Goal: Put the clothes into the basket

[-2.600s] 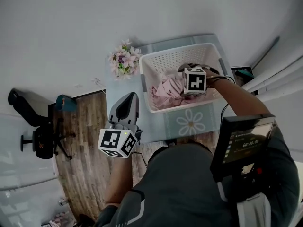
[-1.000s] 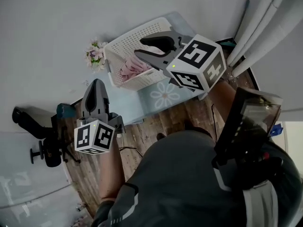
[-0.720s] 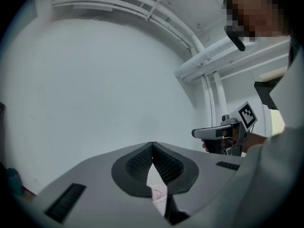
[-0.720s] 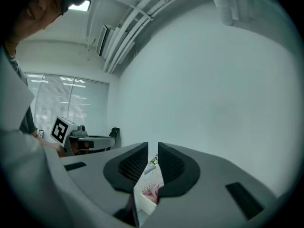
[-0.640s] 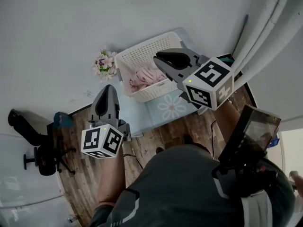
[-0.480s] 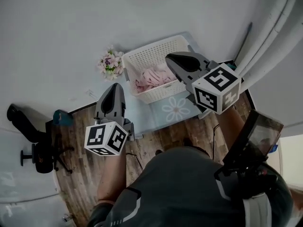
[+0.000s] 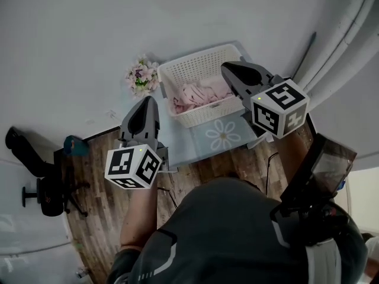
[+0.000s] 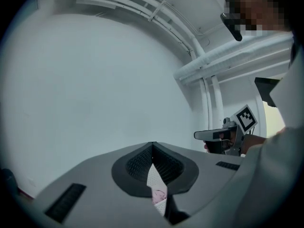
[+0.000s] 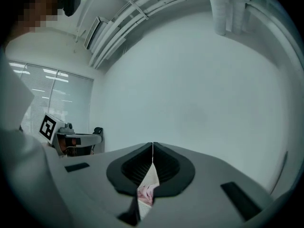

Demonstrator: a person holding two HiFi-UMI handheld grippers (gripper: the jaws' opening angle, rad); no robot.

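- An office chair (image 7: 44,188) stands on the wooden floor, far out at 9 o'clock from the person.
- A bunch of flowers (image 7: 141,76) sits on the table (image 7: 180,142), just beside the basket at its 9 o'clock.
- The left hand-held gripper (image 7: 145,102) hangs in the air at the basket's 7 o'clock, nose pointing up towards the wall. Its jaws are clenched together with nothing caught between them.
- The white lattice basket (image 7: 198,63) stands on the table.
- The pink clothes (image 7: 198,93) lie bunched inside the basket, low against its near wall.
- A daisy mat (image 7: 224,136) lies at the basket's 6 o'clock.
- The right hand-held gripper (image 7: 232,68) is raised near the basket's 2 o'clock corner, jaws pressed tight and empty.
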